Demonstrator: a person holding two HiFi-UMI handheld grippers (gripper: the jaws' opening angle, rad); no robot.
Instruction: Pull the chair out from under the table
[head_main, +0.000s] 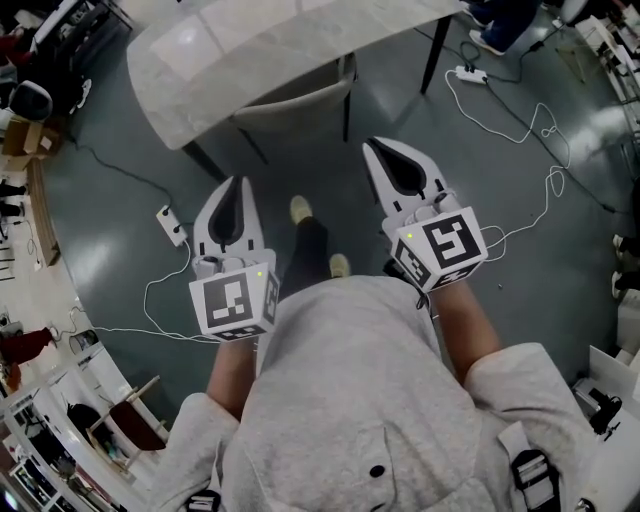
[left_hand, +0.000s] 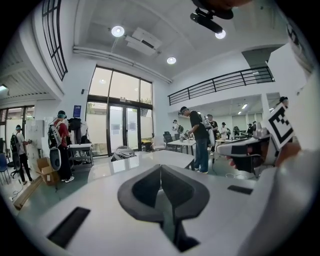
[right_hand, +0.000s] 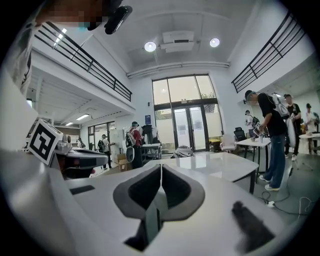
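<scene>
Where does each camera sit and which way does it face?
Head view: on the person's head, facing steeply down at the table, chair and floor; shows torso, forearms, shoes, left gripper, right gripper.
Left gripper view: on that gripper, facing along its shut jaws over the table toward glass doors; right gripper at right.
Right gripper view: on that gripper, same heading, jaws shut; left gripper at left.
Shared: both gripper views see the table and doors.
</scene>
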